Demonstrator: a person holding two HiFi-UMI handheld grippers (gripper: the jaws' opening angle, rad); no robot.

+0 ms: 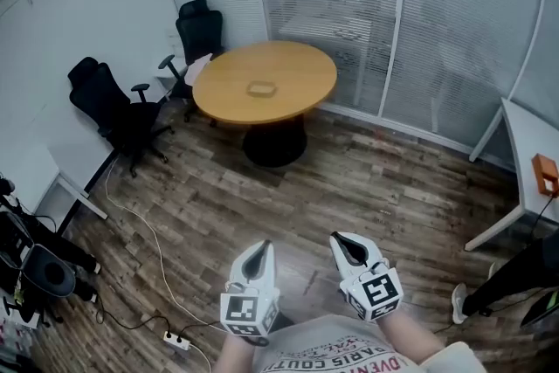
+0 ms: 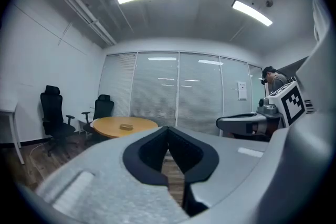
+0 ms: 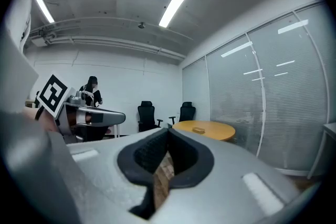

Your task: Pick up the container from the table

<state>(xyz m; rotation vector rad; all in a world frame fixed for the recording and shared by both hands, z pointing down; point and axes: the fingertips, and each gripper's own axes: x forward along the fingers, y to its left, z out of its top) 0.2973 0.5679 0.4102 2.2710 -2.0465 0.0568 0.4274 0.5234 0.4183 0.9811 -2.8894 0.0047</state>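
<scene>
- Chairs point(image 1: 118, 105) — two black office ones — stood left of the round wooden table point(image 1: 301, 70).
- Container point(image 1: 261, 88) lay flat near the table's middle, nothing touching it.
- Left gripper point(image 1: 259, 251) hung well apart from the table, on its near side, jaws closed tip to tip, empty.
- Right gripper point(image 1: 344, 242) hung equally far from the table — jaws pressed together, holding nothing.

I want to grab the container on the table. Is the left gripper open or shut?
Shut. The left gripper shows its jaw tips touching, with nothing held between them.
</scene>
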